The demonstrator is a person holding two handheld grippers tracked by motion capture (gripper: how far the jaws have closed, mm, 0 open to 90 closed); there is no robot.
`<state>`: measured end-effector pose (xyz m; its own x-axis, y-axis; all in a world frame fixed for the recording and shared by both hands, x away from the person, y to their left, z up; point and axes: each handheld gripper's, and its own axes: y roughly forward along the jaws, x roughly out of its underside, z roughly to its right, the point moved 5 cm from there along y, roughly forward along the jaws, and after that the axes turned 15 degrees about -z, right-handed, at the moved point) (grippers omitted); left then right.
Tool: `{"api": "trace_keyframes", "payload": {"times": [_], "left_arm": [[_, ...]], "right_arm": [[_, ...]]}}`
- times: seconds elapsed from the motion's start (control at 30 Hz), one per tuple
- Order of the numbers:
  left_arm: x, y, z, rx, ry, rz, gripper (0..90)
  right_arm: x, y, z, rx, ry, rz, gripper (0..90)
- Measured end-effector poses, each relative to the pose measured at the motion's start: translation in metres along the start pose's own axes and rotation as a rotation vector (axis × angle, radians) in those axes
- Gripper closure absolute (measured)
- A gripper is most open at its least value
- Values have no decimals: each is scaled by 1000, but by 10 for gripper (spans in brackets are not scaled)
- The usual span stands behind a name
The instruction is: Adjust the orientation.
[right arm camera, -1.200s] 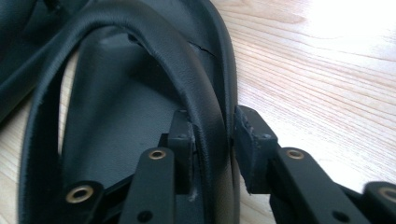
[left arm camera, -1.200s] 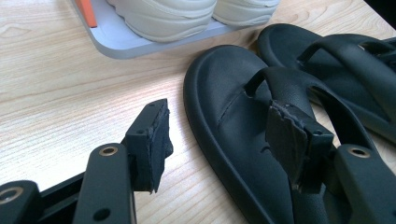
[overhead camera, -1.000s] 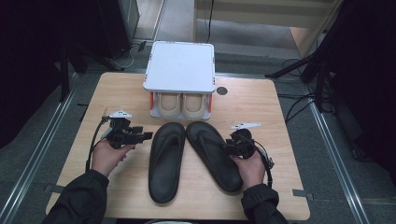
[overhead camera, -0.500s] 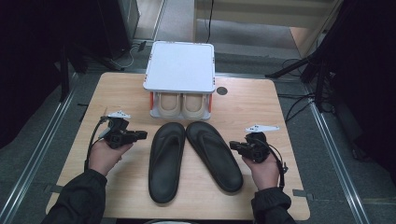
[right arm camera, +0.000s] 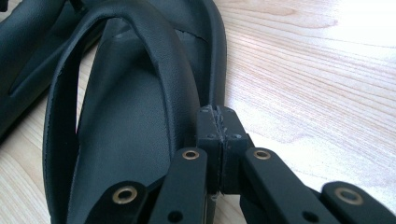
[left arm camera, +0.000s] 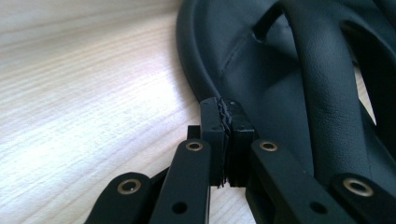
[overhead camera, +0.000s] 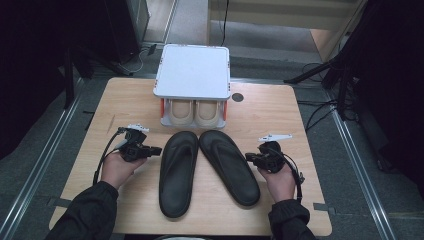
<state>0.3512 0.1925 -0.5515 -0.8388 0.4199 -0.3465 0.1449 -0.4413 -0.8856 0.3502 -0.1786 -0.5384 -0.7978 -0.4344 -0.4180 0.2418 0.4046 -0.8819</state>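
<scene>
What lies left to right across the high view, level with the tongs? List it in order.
Left tongs, shut → left black sandal → right black sandal → right tongs, shut. All lie on the wooden table.

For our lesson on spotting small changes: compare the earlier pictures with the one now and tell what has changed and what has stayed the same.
Both tongs have just closed: the left tongs and the right tongs now stand shut with nothing between the jaws, each beside the outer edge of its black sandal. The left sandal, the right sandal and the white shoe rack with its beige pair lie as before.
</scene>
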Motion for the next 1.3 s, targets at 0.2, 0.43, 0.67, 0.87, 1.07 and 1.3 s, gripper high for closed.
{"api": "trace_keyframes", "payload": {"times": [0.2,0.43,0.67,0.87,1.07,1.3], "left_arm": [[-1,7,3,-10,20,-27,891],[0,7,4,-11,21,-28,891],[1,8,7,-8,31,-31,891],[2,9,12,-4,48,-45,891],[3,11,18,1,61,-53,880],[3,12,24,20,69,-60,880]], "right_arm": [[0,0,0,-2,0,1,899],[0,1,-1,-2,-4,2,894],[-1,3,-5,-2,-14,1,889],[-1,5,-10,-15,-21,-1,877],[-3,4,-18,-50,-28,9,870],[-2,4,-17,-51,-28,8,867]]}}
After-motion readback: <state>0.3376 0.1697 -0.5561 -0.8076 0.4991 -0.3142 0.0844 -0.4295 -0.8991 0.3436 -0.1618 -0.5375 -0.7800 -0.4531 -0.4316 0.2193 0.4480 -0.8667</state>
